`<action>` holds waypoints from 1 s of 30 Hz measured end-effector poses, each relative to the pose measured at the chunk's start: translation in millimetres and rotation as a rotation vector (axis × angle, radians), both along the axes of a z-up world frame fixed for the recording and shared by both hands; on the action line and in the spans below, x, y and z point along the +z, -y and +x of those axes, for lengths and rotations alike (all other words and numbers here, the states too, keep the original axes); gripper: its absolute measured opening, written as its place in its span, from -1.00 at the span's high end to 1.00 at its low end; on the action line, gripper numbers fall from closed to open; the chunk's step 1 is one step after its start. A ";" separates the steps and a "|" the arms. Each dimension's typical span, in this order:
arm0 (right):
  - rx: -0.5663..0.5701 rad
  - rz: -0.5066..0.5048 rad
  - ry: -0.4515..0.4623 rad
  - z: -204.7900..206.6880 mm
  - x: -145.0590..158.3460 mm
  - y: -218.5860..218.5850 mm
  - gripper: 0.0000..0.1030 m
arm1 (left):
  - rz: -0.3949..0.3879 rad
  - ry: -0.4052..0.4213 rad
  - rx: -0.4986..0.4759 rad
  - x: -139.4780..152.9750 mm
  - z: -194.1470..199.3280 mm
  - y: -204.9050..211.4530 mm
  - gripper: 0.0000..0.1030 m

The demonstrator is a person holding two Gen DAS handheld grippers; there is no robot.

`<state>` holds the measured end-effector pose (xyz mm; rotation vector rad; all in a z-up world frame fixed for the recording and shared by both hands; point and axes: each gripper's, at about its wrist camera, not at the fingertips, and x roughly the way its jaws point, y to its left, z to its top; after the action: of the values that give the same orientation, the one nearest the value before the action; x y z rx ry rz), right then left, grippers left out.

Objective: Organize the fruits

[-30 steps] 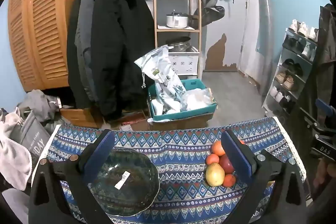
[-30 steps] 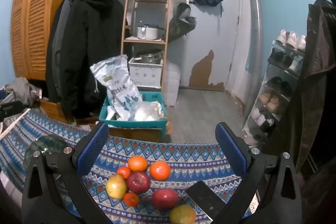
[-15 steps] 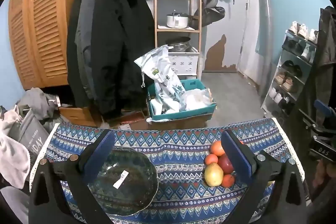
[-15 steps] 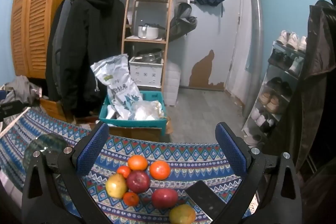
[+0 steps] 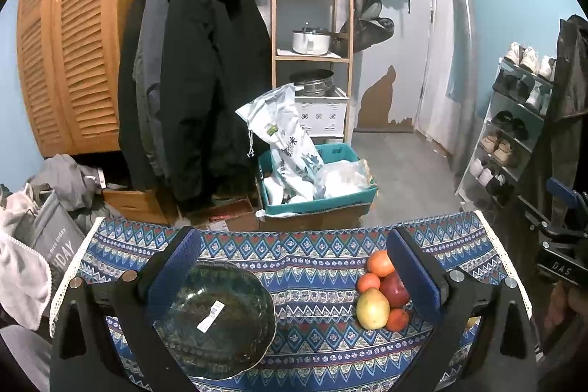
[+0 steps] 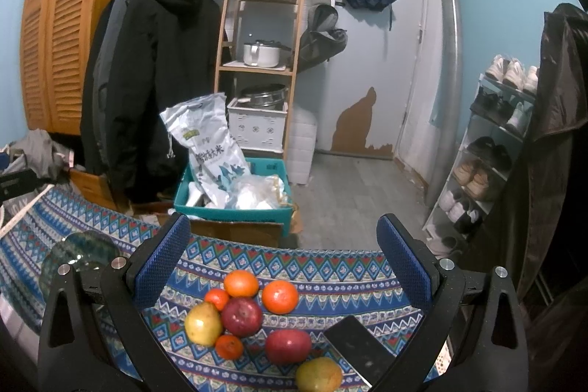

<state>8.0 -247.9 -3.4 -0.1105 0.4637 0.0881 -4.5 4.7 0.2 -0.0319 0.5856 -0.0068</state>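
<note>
Little has moved since the earlier frames: our views have only drifted slightly, and both claws stay spread and empty. Our left claw (image 5: 292,276) hovers over the bench (image 5: 312,245), its left finger above the glass bowl (image 5: 217,318), which sits near and to the left with a white sticker inside. Our right claw (image 6: 283,272) hangs above the fruit pile. Between its fingers lie a pear (image 6: 203,323), a red apple (image 6: 241,316), a second apple (image 6: 288,346), four oranges of varied size and a mango (image 6: 319,375), clustered and mostly touching. A dark phone (image 6: 358,349) lies just right of them. Beyond the bench stands a teal crate (image 6: 235,208).
</note>
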 end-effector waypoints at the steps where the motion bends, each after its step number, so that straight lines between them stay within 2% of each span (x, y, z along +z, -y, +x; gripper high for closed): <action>1: 0.000 -0.001 0.000 0.0 -0.1 -0.3 -0.93 | 0.000 0.000 0.000 0.0 0.0 0.2 -0.98; 30: 0.000 -0.007 0.000 1.5 2.6 -5.3 -0.93 | -0.008 0.009 -0.010 1.9 -3.7 3.8 -0.98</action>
<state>9.5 -242.7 -0.9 -0.1170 0.4637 0.0869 -8.3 0.9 2.2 -0.0368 0.5765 -0.0189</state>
